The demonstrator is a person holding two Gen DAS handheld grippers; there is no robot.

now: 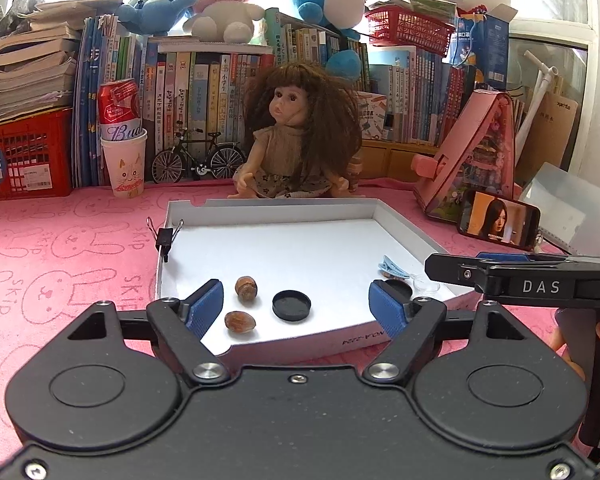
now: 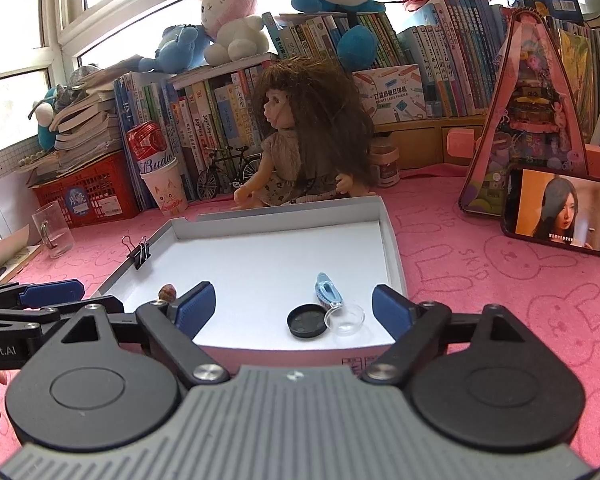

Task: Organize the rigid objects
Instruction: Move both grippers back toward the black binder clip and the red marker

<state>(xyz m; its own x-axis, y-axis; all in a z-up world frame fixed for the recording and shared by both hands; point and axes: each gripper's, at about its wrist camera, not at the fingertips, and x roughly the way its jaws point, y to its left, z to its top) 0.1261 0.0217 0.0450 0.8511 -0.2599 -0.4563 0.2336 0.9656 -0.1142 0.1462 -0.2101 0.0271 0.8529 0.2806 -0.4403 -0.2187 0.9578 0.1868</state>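
Observation:
A shallow white box lid (image 1: pixel 268 202) (image 2: pixel 392 248) lies on the pink cloth. In it lie two brown acorns (image 1: pixel 246 288) (image 1: pixel 240 322), a black round cap (image 1: pixel 291 305) (image 2: pixel 308 320), a light-blue hair clip (image 1: pixel 392 267) (image 2: pixel 329 290) and a small clear dish (image 2: pixel 346 318) (image 1: pixel 427 282). A black binder clip (image 1: pixel 165 238) (image 2: pixel 139 254) is clipped on the lid's left wall. My left gripper (image 1: pixel 298 310) is open and empty at the lid's near edge. My right gripper (image 2: pixel 296 310) is open and empty over the cap and dish.
A doll (image 1: pixel 296 136) sits behind the lid. A paper cup holding a red can (image 1: pixel 123 148), a model bicycle (image 1: pixel 198 158), red crates, books and plush toys line the back. A phone (image 1: pixel 498 220) and a pink toy house (image 1: pixel 476 152) stand right. A glass mug (image 2: pixel 54 232) stands left.

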